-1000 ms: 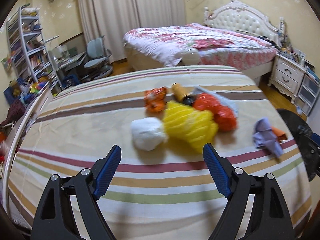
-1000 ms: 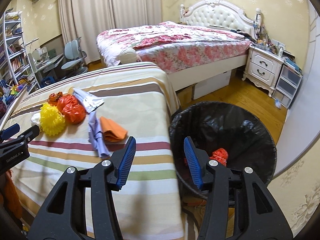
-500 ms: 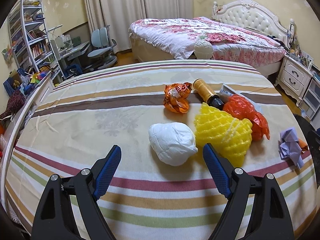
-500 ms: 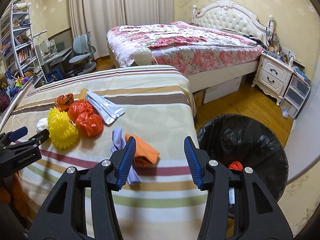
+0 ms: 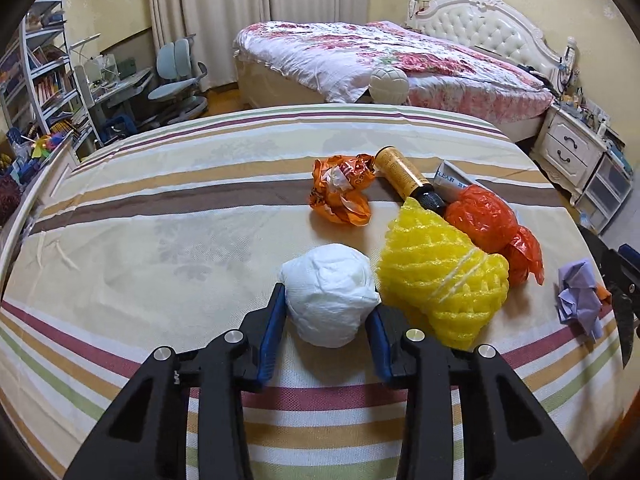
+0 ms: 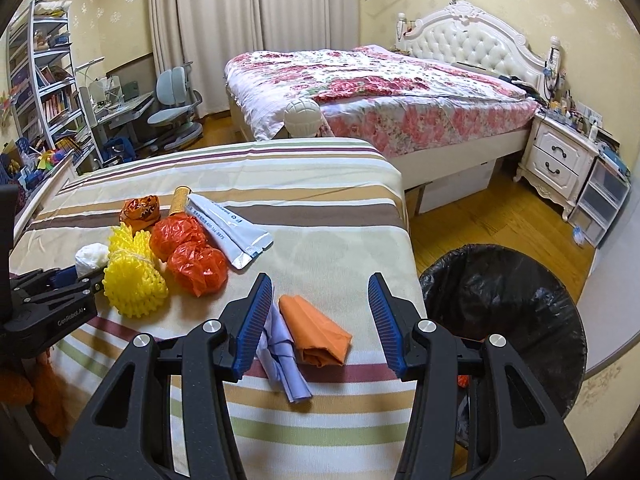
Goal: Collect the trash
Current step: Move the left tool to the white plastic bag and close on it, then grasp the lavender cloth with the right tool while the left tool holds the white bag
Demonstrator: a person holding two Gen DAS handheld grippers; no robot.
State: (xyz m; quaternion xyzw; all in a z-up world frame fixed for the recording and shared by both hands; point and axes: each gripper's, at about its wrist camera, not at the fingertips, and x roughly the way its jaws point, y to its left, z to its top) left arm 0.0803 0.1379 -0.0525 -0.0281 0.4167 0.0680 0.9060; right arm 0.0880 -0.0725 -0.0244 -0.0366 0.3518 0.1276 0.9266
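Two jaws of left gripper (image 5: 326,316) just closed onto white paper wad (image 5: 330,294), right gripper (image 6: 320,320) jaws apart

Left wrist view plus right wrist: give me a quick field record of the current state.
surface: striped bedspread
left hand-held gripper: jaws just closed in, pads against the white paper wad
right hand-held gripper: open, over the orange paper and lilac paper
other trash: yellow foam net, red plastic bags, orange wrapper, brown bottle
bin: black-lined trash bin on the floor beside the bed
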